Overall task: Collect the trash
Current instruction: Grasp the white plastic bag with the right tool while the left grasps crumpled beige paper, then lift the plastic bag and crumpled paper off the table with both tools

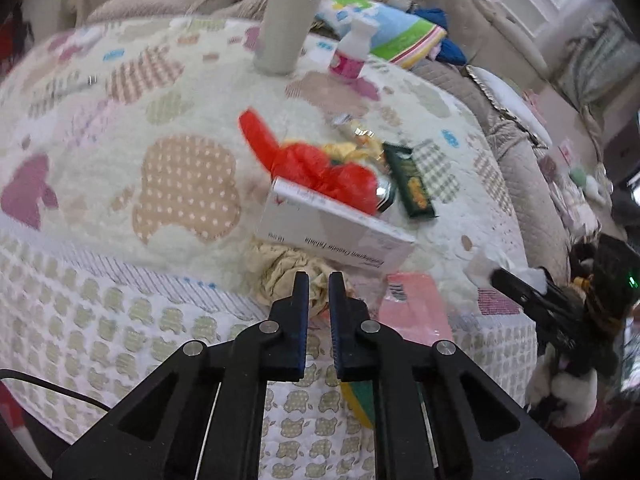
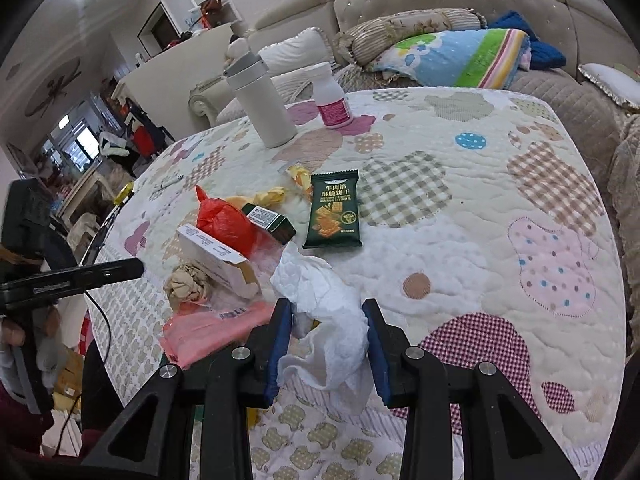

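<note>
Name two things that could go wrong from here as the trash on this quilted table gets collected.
1. The right gripper pinches only loose folds of the white tissue; it may slip out or tear.
2. The left gripper, shut beside the crumpled beige paper, holds nothing visible, and might nudge the white box resting against it.

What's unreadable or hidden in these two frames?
- White box: print blurred in the left wrist view, unreadable.
- Left claw: shut, but its tips overlap the beige paper wad; contact unclear.
- Thermos: lid cut off by the top edge, left view.
- Pink bag: near end hidden behind the right claw, shut on the white tissue.
- Green box: mostly covered by the red bag.
</note>
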